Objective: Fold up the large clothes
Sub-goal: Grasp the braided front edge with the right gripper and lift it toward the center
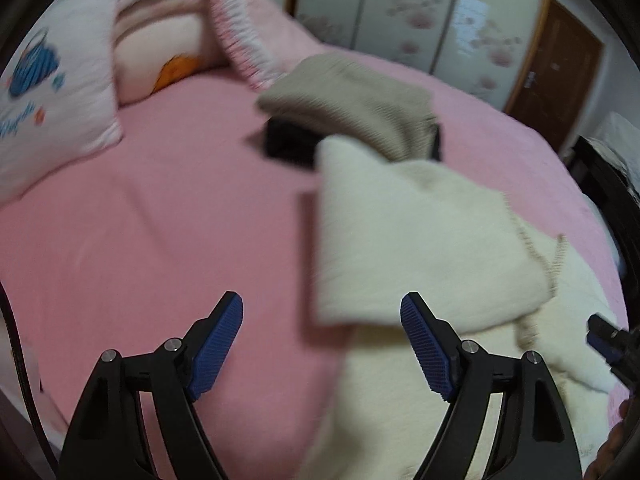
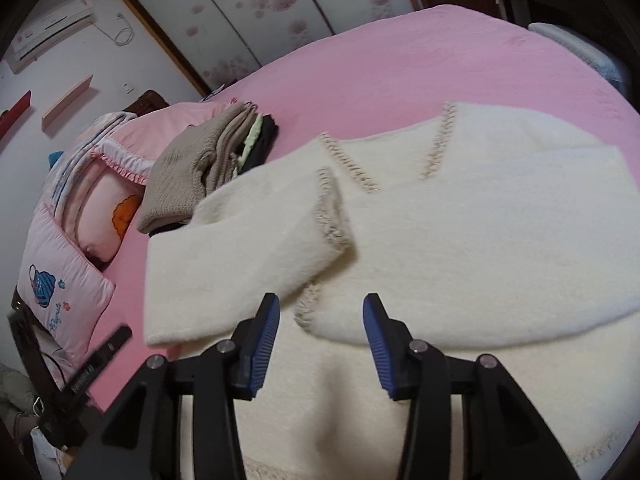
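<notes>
A cream fluffy sweater (image 2: 460,240) with beige stitched trim lies flat on the pink bed sheet (image 2: 400,72). Its left sleeve (image 2: 248,248) is folded in across the chest. My right gripper (image 2: 322,304) hovers over the sweater's lower body, open, with nothing pressed between the blue pads. In the left wrist view the sweater (image 1: 400,220) fills the right half. My left gripper (image 1: 322,308) stands wide open above the sleeve's near edge and the sheet (image 1: 160,220), holding nothing. The right gripper's tip (image 1: 608,340) shows at the right edge.
A stack of folded clothes, beige knit on top (image 2: 188,172) (image 1: 352,96), sits beyond the sweater. Pillows (image 2: 60,280) (image 1: 52,100) lie at the bed's head. A floral wardrobe (image 1: 400,12) and a brown door (image 1: 556,76) stand behind the bed.
</notes>
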Available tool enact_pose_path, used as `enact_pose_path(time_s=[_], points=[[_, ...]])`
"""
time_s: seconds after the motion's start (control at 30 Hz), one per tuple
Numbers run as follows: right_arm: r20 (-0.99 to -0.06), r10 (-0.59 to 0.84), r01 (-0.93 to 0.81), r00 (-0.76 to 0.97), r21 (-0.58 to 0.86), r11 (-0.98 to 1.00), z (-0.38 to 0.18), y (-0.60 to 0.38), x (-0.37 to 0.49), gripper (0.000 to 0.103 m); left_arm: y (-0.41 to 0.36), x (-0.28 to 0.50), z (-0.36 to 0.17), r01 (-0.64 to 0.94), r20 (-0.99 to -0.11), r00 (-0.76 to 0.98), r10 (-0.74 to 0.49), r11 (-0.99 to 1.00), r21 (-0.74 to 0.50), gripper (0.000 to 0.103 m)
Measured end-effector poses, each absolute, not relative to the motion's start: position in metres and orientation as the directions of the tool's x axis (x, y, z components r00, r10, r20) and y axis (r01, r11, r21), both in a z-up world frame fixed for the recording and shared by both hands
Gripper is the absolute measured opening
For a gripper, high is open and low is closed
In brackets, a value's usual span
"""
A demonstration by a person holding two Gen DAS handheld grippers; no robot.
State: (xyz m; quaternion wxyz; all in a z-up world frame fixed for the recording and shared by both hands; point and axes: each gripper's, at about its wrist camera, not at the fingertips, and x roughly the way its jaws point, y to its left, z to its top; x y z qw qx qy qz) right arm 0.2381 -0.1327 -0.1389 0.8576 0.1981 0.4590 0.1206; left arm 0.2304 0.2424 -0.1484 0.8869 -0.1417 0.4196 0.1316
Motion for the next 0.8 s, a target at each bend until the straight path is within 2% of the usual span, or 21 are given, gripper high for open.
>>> enact_pose_path(time_s=[0.13,0.27,0.53,0.57,0.6,0.67,0.73,0.8], points=[[-0.771,0.382,-0.009,0.510,0.440,0.898,-0.157,-0.121,0.265,0.044,0.266,0.223,-0.178,-0.396,-0.826,0.558,0.074,0.899,-0.187,0.080],[-0.784,0.414,0.034,0.463,0.483,0.875,-0.179,-0.118,0.291,0.044,0.267,0.230,-0.193,-0.354,-0.833,0.554,-0.010,0.902,-0.247,0.080],[-0.764,0.467,0.115,0.446,0.566,0.816,-0.203,-0.116,0.331,0.043,0.238,0.271,-0.208,-0.309,-0.835,0.551,-0.005,0.928,-0.210,0.079],[-0.761,0.466,0.112,0.451,0.567,0.816,-0.202,-0.114,0.334,0.035,0.237,0.278,-0.209,-0.323,-0.836,0.549,0.010,0.925,-0.201,0.077],[-0.757,0.467,0.100,0.457,0.566,0.818,-0.199,-0.113,0.337,0.012,0.237,0.282,-0.209,-0.333,-0.837,0.546,0.012,0.921,-0.204,0.070],[-0.752,0.456,0.030,0.476,0.532,0.846,-0.181,-0.106,0.340,0.011,0.239,0.289,-0.209,-0.344,-0.835,0.549,-0.022,0.905,-0.250,0.061],[-0.715,0.439,-0.038,0.544,0.502,0.864,-0.150,-0.103,0.337,0.010,0.239,0.296,-0.207,-0.355,-0.830,0.556,-0.043,0.891,-0.284,0.048],[-0.648,0.411,-0.099,0.642,0.461,0.882,-0.107,-0.108,0.328,0.010,0.236,0.301,-0.205,-0.364,-0.830,0.555,-0.046,0.884,-0.292,0.044]])
